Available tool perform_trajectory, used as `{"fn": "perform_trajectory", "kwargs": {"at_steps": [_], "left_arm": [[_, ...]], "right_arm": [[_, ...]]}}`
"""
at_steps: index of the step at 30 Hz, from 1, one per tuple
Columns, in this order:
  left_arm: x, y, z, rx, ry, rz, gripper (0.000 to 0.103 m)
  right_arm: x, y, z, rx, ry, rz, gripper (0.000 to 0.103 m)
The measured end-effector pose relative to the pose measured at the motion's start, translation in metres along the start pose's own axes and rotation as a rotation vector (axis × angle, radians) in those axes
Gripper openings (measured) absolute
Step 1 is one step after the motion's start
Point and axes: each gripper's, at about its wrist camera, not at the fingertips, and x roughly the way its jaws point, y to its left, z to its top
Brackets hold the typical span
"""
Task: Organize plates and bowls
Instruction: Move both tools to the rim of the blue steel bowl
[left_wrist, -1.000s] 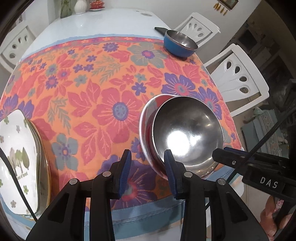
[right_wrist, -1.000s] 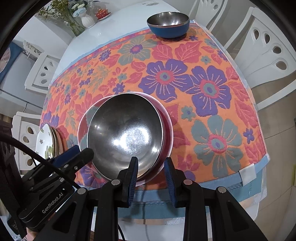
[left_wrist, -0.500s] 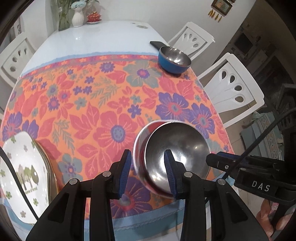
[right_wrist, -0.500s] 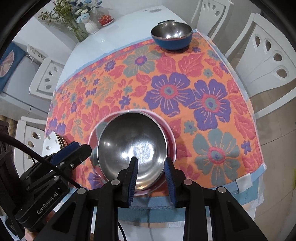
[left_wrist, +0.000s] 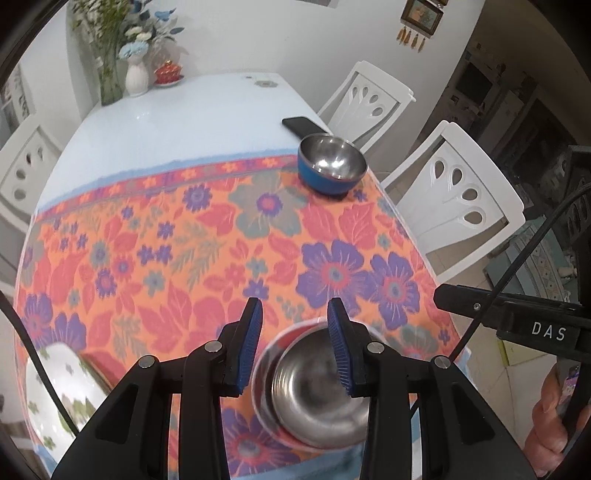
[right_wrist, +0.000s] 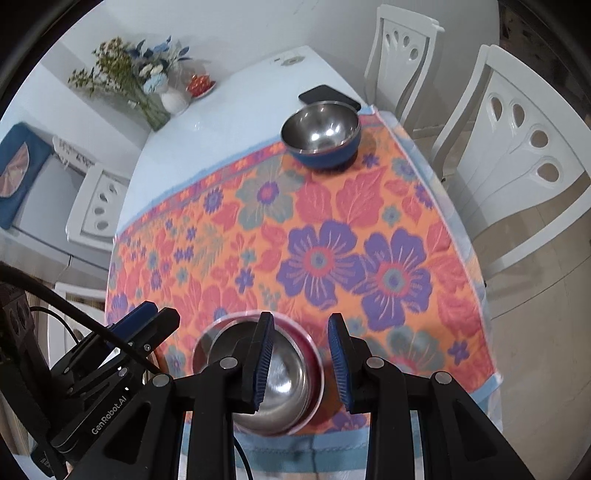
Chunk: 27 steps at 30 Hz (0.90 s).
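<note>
Both tools, left tool and right tool, hang wide, empty; the blue bowl looks light, stiff, slick, best pinched at its rim

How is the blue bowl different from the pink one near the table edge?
The blue bowl stands empty at the far corner of the cloth; the pink bowl at the near edge has a steel bowl nested inside. Blue outside against pink outside. Both look round, with shiny steel inside.
</note>
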Motion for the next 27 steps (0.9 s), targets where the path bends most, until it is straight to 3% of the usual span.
{"fn": "perform_trajectory", "kwargs": {"at_steps": [4,9,14,20,22,27], "left_arm": [[0.01,-0.007,0.02,0.021,-0.006,-0.002,0.034],[0.028,-0.015,0.042,0.039,-0.003,-0.012,0.034],[0.057,-0.018,0.07,0.037,0.023,-0.028,0.034],[0.097,-0.009,0.105,-0.003,0.068,-0.075,0.044],[0.113,-0.007,0.118,-0.015,0.081,-0.085,0.057],[0.153,-0.004,0.147,-0.044,0.104,-0.128,0.058]], "right_arm": [[0.002,-0.01,0.018,0.029,0.003,0.004,0.029],[0.012,-0.026,0.041,0.066,0.012,0.011,0.042],[0.025,-0.038,0.067,0.083,0.015,0.012,0.046],[0.056,-0.058,0.106,0.133,0.028,0.025,0.051],[0.069,-0.065,0.117,0.155,0.038,0.029,0.051],[0.102,-0.084,0.147,0.246,0.045,0.066,0.051]]}}
